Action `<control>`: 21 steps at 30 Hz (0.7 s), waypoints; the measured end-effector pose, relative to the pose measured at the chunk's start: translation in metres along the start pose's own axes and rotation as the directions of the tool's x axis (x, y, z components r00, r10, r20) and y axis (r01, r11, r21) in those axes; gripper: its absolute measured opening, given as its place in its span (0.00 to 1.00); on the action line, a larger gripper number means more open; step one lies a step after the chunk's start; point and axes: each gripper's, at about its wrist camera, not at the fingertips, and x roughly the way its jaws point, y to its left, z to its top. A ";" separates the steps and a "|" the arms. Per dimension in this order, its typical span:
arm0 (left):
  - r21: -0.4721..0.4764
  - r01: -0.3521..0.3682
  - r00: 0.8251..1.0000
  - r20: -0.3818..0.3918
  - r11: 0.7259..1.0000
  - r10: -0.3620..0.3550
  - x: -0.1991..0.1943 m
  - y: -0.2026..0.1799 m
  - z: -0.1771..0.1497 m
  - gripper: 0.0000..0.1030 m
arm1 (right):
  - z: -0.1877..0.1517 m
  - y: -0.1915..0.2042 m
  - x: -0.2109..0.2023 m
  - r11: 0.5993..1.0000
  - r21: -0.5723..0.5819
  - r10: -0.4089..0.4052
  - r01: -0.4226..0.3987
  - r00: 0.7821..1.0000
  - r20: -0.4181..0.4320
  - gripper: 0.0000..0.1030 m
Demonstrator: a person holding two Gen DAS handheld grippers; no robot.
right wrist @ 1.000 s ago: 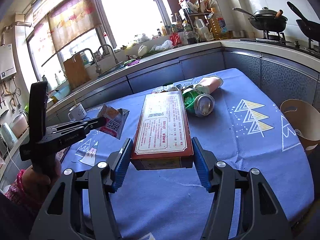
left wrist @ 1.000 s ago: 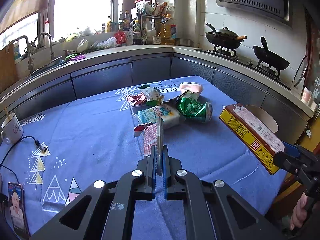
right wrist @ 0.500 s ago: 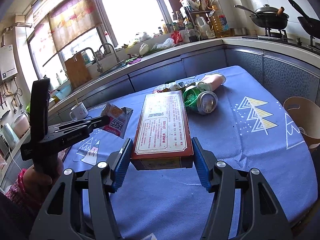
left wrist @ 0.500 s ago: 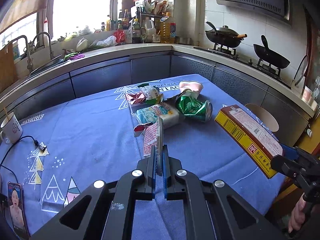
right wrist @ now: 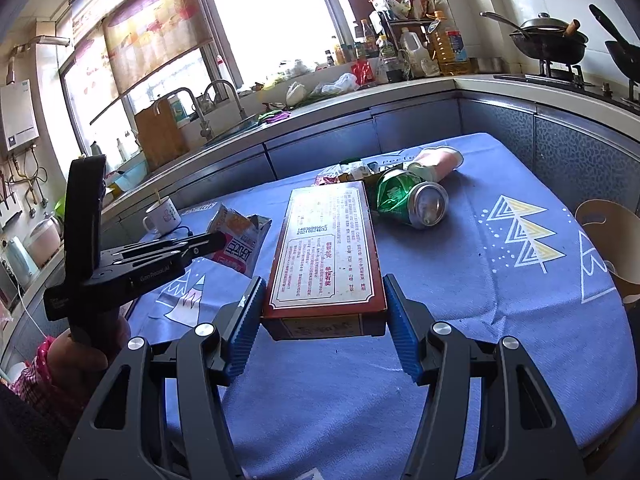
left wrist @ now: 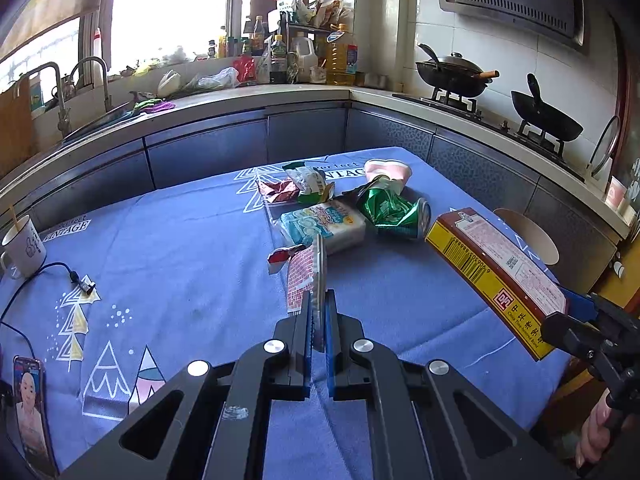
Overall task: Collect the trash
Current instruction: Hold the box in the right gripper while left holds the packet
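L gripper [left wrist: 318, 312] pinches snack wrapper [left wrist: 306, 276], held above blue tablecloth [left wrist: 180, 248]. R gripper [right wrist: 322, 312] clamps long red carton [right wrist: 326, 246] by its sides, near green can [right wrist: 408, 200]. Tissue pack [left wrist: 322, 226], crumpled wrappers [left wrist: 296, 188] just beside can. Mug [left wrist: 22, 242], phone [left wrist: 30, 400] well apart, by cloth's edge.

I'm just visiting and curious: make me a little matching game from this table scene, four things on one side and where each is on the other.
Things:
1. flat box
2. snack wrapper
3. green can
4. white mug

Places:
A. lying crushed on the tablecloth
B. pinched in the left claw
C. standing at the table's edge by a cable
D. clamped in the right claw

Pairs: 1-D, 2-B, 3-A, 4-C
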 end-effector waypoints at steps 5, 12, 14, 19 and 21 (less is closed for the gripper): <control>-0.017 -0.006 1.000 0.004 1.000 0.006 -0.003 0.007 -0.003 0.06 | 0.000 0.008 0.004 1.000 -0.017 0.003 -0.003 1.000 -0.009 0.56; -0.043 -0.010 1.000 0.002 0.999 0.010 -0.004 0.017 -0.007 0.06 | 0.000 0.017 0.009 0.999 -0.041 0.008 -0.009 1.000 -0.023 0.56; -0.050 -0.010 1.000 0.001 0.999 0.010 -0.004 0.021 -0.009 0.06 | -0.001 0.019 0.009 0.999 -0.048 0.009 -0.010 1.000 -0.025 0.56; -0.058 -0.011 1.000 -0.002 0.998 0.011 -0.004 0.023 -0.010 0.06 | -0.001 0.021 0.009 0.998 -0.055 0.012 -0.013 1.000 -0.026 0.56; -0.055 -0.012 1.000 0.000 0.998 0.012 -0.004 0.023 -0.010 0.06 | 0.000 0.019 0.009 0.999 -0.053 0.012 -0.013 1.000 -0.023 0.56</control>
